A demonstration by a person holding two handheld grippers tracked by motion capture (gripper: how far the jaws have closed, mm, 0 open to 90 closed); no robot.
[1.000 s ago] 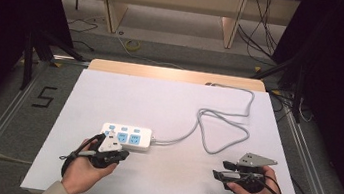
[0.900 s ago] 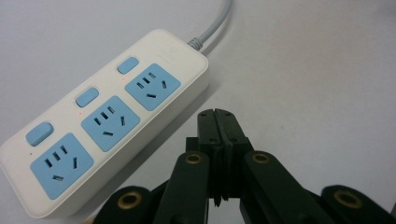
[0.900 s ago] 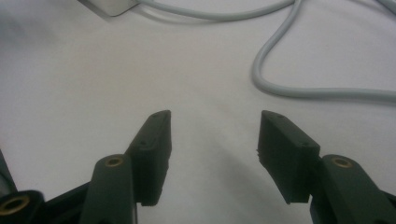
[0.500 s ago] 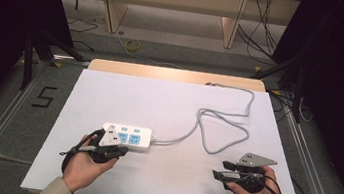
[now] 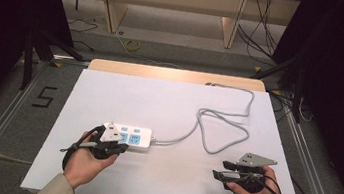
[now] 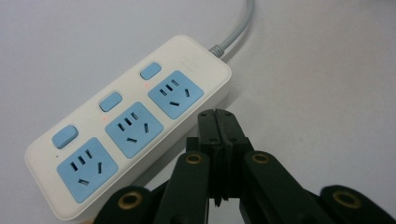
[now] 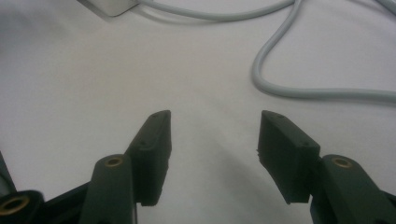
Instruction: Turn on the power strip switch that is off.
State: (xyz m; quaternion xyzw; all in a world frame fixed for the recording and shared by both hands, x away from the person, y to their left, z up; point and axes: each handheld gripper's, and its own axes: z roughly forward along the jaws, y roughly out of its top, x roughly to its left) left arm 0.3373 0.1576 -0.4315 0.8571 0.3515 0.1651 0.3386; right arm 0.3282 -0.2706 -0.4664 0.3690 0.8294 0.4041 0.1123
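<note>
Power strip (image 6: 126, 135): three sockets, three switches; left gripper (image 6: 218, 122) closed empty, right gripper (image 7: 215, 135) agape.

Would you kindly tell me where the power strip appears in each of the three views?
High view: power strip, left of centre, by the left gripper.
Left gripper view: centre-left, beyond the shut jaws.
Right gripper view: a white corner at the top left edge.
Shared landmark: its grey cable.

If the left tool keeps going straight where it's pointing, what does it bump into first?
Probably the white power strip. The left tool, jaws shut, points at its near long side, close to the middle socket, though the gap is hard to judge.
</note>
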